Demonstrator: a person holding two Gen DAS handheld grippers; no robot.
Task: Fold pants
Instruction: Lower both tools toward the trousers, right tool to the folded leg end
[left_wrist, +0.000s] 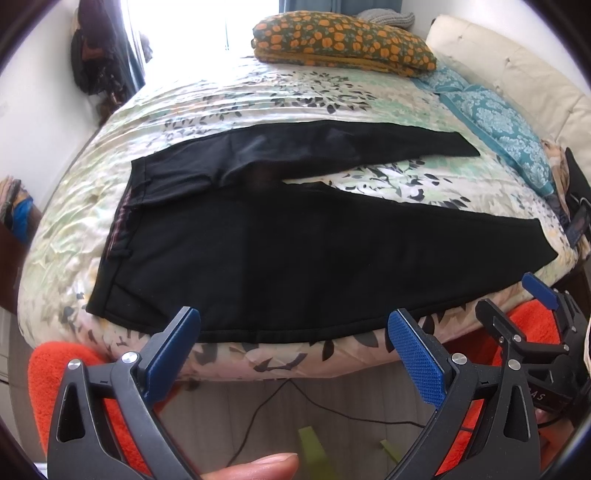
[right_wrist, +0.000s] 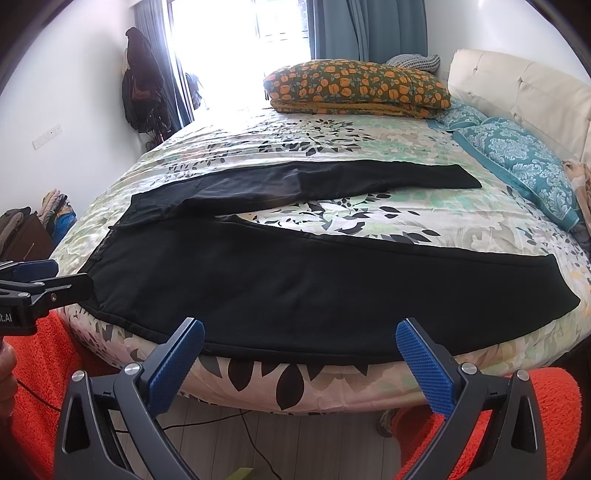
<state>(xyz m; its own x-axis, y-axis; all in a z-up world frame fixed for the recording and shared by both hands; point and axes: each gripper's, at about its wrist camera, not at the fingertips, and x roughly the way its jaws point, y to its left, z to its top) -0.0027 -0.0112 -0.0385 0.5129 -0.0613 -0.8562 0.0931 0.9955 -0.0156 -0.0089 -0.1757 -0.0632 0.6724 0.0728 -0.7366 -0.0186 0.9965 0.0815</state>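
across the floral bed (right_wrist: 332, 147) black pants (right_wrist: 258, 280) lie flat, unfolded, legs apart; left gripper (left_wrist: 293, 343) and right gripper (right_wrist: 299, 349) gape wide, empty.

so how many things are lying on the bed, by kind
black pants: 1, spread flat with the legs apart
orange-flowered pillow: 1
teal patterned pillows: 2, though the farther one is partly hidden
total: 4 on the floral bedspread; something grey behind the flowered pillow is too hidden to count
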